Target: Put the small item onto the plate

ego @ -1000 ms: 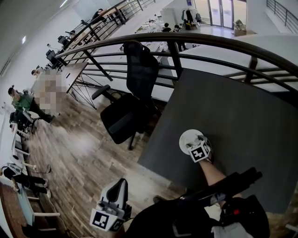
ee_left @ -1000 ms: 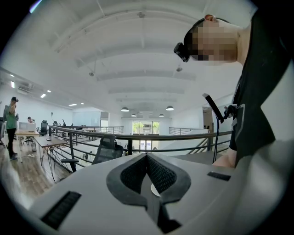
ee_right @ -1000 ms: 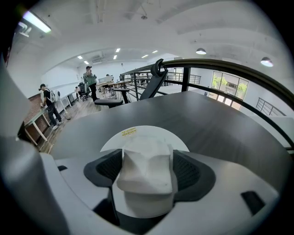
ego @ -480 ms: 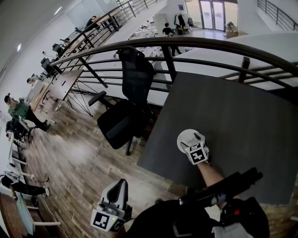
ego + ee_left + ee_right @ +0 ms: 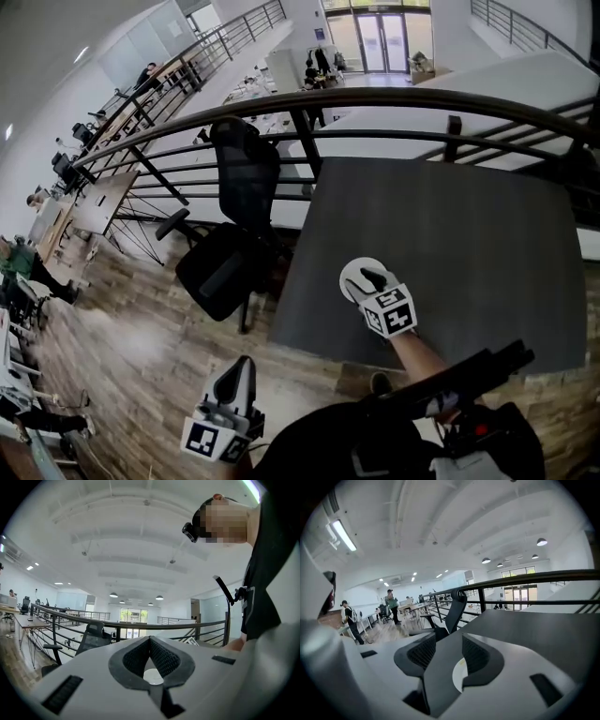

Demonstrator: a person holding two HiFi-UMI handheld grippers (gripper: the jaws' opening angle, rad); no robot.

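A white plate (image 5: 351, 281) lies near the front left of the dark grey table (image 5: 459, 234). My right gripper (image 5: 372, 279) hangs over it, marker cube toward me. In the right gripper view its jaws (image 5: 449, 637) stand apart with nothing between them; they have just been closing. Part of the plate (image 5: 458, 679) shows through the gap, with a faint yellowish speck on it that I cannot make out. My left gripper (image 5: 239, 370) is held off the table over the wood floor, pointing level. Its fingertips (image 5: 150, 639) meet, holding nothing.
A black office chair (image 5: 230, 244) stands by the table's left edge. A dark curved railing (image 5: 422, 98) runs behind the table. Desks and people are far off on the left. The wood floor (image 5: 122, 356) lies below my left gripper.
My right gripper has risen off the plate, and its cube looks larger. The view has swung so table and chair sit further left. My left gripper has barely shifted.
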